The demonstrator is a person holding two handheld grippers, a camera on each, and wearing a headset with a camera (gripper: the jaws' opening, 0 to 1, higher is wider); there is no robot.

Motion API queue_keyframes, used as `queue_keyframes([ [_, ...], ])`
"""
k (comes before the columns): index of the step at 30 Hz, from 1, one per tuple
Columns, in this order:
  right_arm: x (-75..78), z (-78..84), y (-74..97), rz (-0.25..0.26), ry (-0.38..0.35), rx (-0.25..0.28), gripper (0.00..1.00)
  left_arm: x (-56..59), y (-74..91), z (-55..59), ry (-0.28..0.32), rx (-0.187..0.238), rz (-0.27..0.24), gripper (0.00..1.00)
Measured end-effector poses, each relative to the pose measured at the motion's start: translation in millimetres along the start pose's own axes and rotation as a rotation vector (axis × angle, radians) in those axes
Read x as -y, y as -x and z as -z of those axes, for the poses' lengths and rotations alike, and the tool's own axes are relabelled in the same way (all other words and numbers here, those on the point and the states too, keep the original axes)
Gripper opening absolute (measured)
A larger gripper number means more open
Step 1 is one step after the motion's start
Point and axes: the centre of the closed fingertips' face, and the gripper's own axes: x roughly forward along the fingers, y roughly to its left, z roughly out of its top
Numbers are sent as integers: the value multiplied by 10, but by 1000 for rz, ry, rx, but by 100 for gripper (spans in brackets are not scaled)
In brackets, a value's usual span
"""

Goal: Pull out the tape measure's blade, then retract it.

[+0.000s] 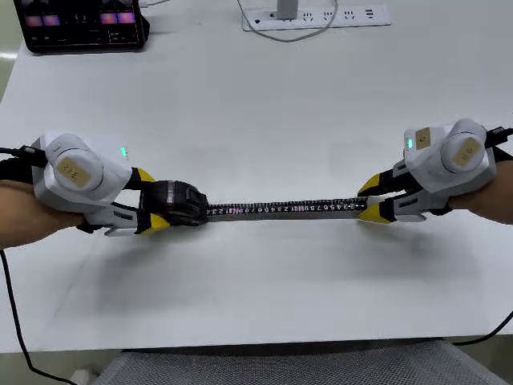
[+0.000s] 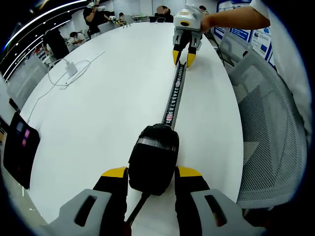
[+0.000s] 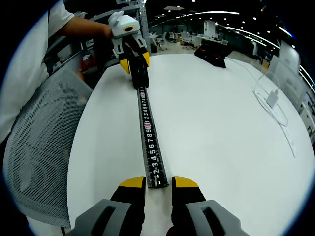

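Left gripper [image 1: 148, 200] clamps tape measure [image 1: 176, 202] case as anchor; right gripper [image 1: 369, 200] pinches blade [image 1: 280, 208] tip, holding it stretched against spring pull.

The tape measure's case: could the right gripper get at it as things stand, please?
Probably not at once. The right gripper is shut on the tip of the blade, the whole pulled-out length away from the case, and the left gripper has its jaws clamped on the case's sides.

black tape measure [image 1: 175, 204] clamped in left hand-held gripper [image 1: 148, 200], dark blade [image 1: 280, 208] with white numerals, some red, pulled out straight, level just over white tabletop [image 1: 264, 120], tip between right hand-held gripper [image 1: 370, 200] jaws
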Motion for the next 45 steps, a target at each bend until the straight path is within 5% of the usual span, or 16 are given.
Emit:
queue_keyframes([
  [32,-94,-82,128,94,-112,64,40,42,193,-48,151,99,-78,51],
  [45,-157,-140,173,153,-154,122,55,-5,354,-139,228,202,-194,61],
])
